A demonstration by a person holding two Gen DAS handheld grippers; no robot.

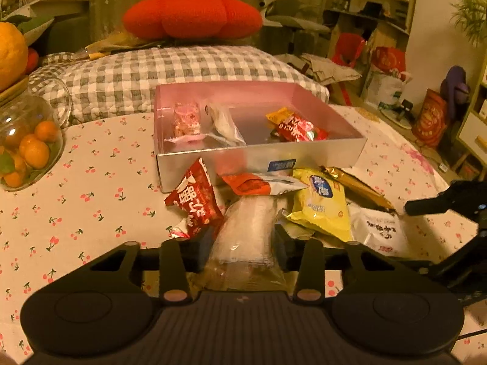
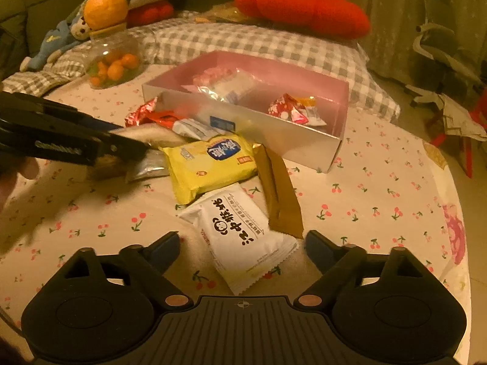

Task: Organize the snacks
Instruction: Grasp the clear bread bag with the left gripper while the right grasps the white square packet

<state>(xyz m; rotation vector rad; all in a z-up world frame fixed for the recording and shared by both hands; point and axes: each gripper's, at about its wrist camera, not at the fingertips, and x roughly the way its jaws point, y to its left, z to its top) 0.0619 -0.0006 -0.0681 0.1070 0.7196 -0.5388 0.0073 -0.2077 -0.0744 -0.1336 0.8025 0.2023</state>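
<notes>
- Left tongs (image 1: 243,240): pinching the clear packet (image 1: 248,234); one black pad is pressing on each side of it, and the packet is filling the gap between them.
- Clear packet: lying lengthwise along the left tongs' line, its far end pointing ahead toward the box (image 1: 258,155). In the right wrist view the same tongs (image 2: 134,149) are coming in from the left edge, their tip sitting on the pale packet (image 2: 152,135).
- Box: standing straight ahead of the left tongs, open side up, near wall facing them; a few wrapped snacks are already lying inside.
- Red packet (image 1: 194,200): lying just left of the pinched packet, tilted, touching the box wall.
- Yellow packet (image 1: 322,206): lying just right of the left tongs, overlapping its neighbours in the heap.
- Right tongs (image 2: 242,249): standing spread, nothing gripped.
- White packet (image 2: 240,237): lying on the surface between the spread right fingers, its long axis running roughly along the tongs' line and slanting a little to the left going away; its near corner is reaching back toward the tongs' body. The fingers (image 2: 166,248) are flanking it without touching.
- Gold packet (image 2: 278,194): lying just ahead and right of the white one, its long axis pointing away from the right tongs toward the box.
- Judgement: the right tongs are nearer the white packet; the left pair are nearer the box.
</notes>
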